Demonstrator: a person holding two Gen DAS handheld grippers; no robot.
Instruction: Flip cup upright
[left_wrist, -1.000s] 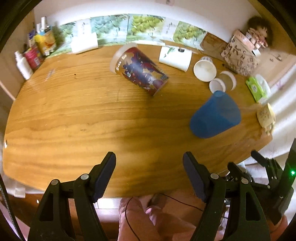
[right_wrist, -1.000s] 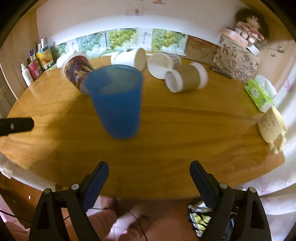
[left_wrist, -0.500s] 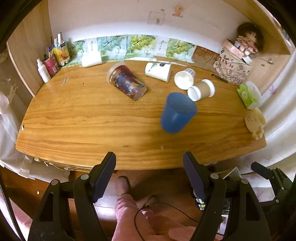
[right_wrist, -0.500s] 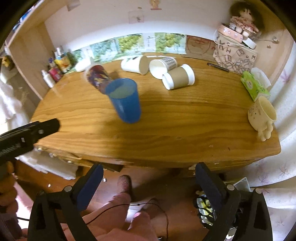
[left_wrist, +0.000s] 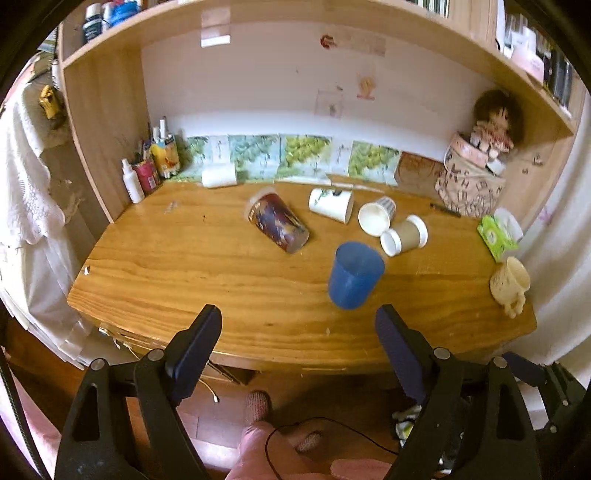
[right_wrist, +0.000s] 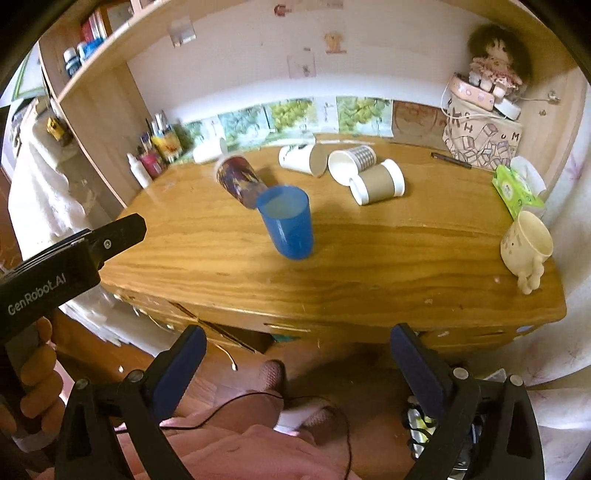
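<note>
Blue cup (right_wrist: 287, 225) stands mouth-up on the table (right_wrist: 369, 266), centre frame; flip judged complete for it. Left tongs (left_wrist: 297, 343) and right tongs (right_wrist: 295, 363) both gape wide, empty, off the near edge. Next: the patterned cup (right_wrist: 238, 179) lying sideways behind.

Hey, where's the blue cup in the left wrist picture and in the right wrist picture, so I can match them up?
Left wrist: blue cup stands upright right of centre, near the desk's front edge.
Right wrist: blue cup stands at centre.
Shared landmark: the patterned cup lying on its side just behind and left of it.
</note>
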